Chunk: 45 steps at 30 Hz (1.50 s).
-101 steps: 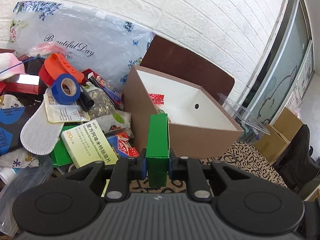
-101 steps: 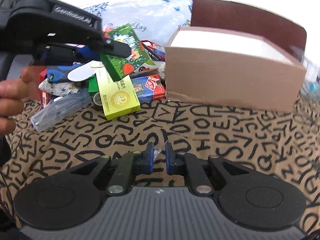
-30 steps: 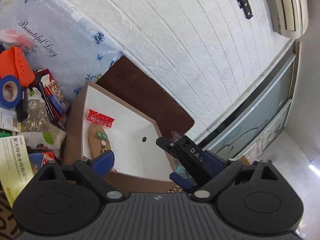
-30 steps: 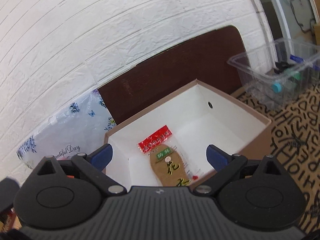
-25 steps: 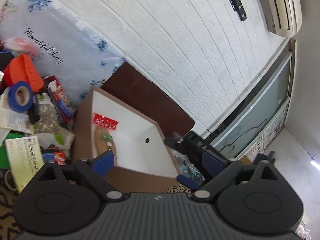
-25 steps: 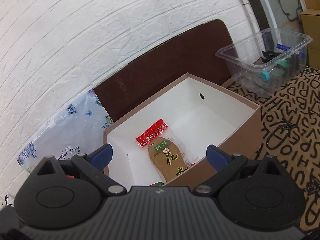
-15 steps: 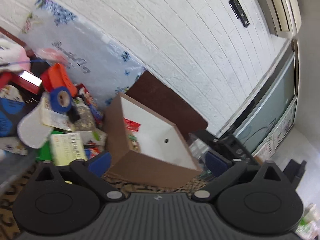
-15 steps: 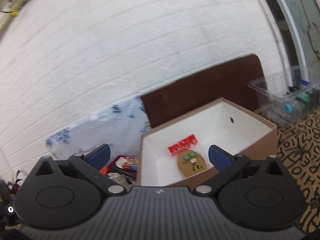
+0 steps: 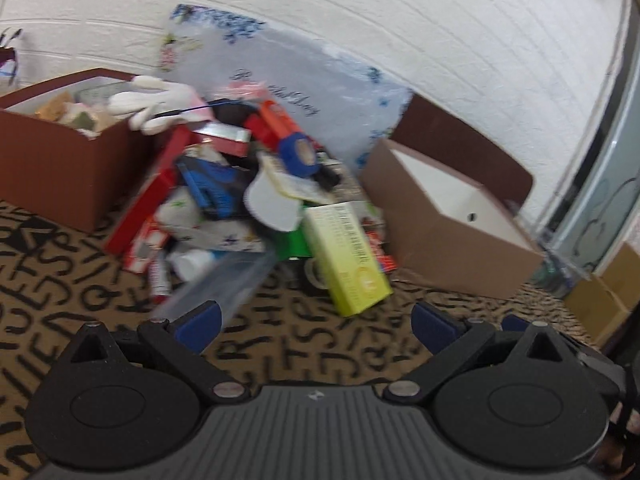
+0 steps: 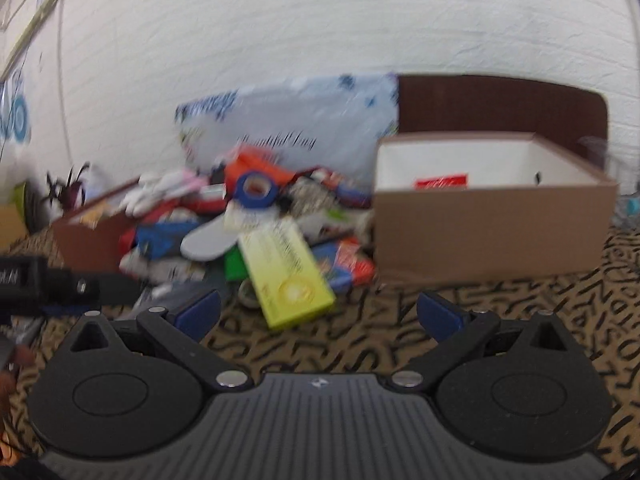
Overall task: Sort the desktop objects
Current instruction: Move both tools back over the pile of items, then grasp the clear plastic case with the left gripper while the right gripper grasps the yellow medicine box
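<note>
A heap of mixed objects lies on the letter-patterned cloth (image 9: 280,344): a yellow-green box (image 9: 346,256) (image 10: 286,274) at its front, a blue tape roll (image 9: 298,154) (image 10: 256,190), a grey insole (image 9: 272,202), a clear plastic bag (image 9: 224,284). To the right of the heap stands the brown cardboard box (image 9: 444,220) (image 10: 492,234) with a white inside and a red packet (image 10: 440,182) in it. My left gripper (image 9: 316,320) is open and empty, back from the heap. My right gripper (image 10: 318,312) is open and empty too. Both views are blurred.
A dark red box (image 9: 60,160) with assorted items stands left of the heap. A floral plastic bag (image 9: 288,80) leans on the white brick wall. The left gripper's body (image 10: 44,280) shows at the right wrist view's left edge. Cardboard cartons (image 9: 608,300) sit far right.
The left gripper let go of the green box it held 3.4 s ago. Both grippers have since pulled back and down from over the brown box and now face the heap, wide open.
</note>
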Each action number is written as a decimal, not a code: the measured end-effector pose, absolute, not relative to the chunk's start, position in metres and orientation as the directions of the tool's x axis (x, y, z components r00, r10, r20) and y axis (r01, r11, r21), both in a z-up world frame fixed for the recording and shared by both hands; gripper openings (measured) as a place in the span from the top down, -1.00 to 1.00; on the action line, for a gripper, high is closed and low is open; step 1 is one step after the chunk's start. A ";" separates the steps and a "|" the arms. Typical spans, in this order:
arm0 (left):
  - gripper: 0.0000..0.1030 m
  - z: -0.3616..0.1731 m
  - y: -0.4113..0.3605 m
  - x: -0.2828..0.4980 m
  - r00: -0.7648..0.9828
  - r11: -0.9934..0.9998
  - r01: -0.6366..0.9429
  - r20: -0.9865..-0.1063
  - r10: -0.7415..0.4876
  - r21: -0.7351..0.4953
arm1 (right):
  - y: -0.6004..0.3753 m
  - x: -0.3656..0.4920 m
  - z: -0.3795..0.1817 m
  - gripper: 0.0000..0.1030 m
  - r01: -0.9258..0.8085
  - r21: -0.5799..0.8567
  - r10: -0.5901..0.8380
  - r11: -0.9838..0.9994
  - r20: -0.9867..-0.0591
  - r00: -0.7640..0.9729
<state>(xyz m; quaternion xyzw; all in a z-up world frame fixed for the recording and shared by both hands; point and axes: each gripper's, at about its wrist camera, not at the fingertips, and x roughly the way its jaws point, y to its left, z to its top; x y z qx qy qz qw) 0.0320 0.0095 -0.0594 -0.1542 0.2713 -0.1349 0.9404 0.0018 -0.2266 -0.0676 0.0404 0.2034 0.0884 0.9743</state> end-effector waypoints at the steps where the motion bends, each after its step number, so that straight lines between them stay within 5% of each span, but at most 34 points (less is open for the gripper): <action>1: -1.00 -0.062 0.013 0.035 0.818 0.922 0.155 -0.478 -0.321 -0.354 | -0.221 0.004 -0.072 -0.97 -0.170 0.109 0.200 0.979 -0.404 0.893; 7: -1.00 -0.073 0.028 0.065 0.812 0.955 0.090 -0.534 -0.235 -0.283 | -0.198 0.019 -0.079 -0.97 -0.228 0.057 0.229 0.972 -0.437 0.870; 15: -0.96 -0.094 0.026 0.096 0.741 0.960 0.140 -0.617 -0.264 -0.242 | -0.185 0.049 -0.088 -0.97 -0.238 -0.008 0.206 0.971 -0.469 0.859; 20: -0.80 -0.105 0.026 0.110 0.710 0.960 0.144 -0.651 -0.270 -0.242 | -0.179 0.074 -0.095 -0.95 -0.255 -0.059 0.195 0.965 -0.487 0.851; 25: -0.16 -0.106 0.031 0.113 0.716 0.962 0.121 -0.650 -0.256 -0.245 | -0.175 0.097 -0.099 -0.67 -0.271 -0.100 0.187 0.957 -0.498 0.846; 32: -0.21 -0.109 0.027 0.122 0.718 0.961 0.130 -0.645 -0.262 -0.245 | -0.174 0.124 -0.106 -0.67 -0.287 -0.097 0.199 0.953 -0.512 0.836; 36: -0.12 -0.108 0.022 0.123 0.716 0.966 0.152 -0.651 -0.255 -0.211 | -0.173 0.133 -0.111 -0.34 -0.294 -0.091 0.203 0.952 -0.533 0.822; 45: 0.05 -0.101 0.017 0.108 0.657 0.950 0.212 -0.687 -0.311 -0.228 | -0.181 0.105 -0.106 -0.31 -0.282 -0.063 0.191 0.957 -0.596 0.780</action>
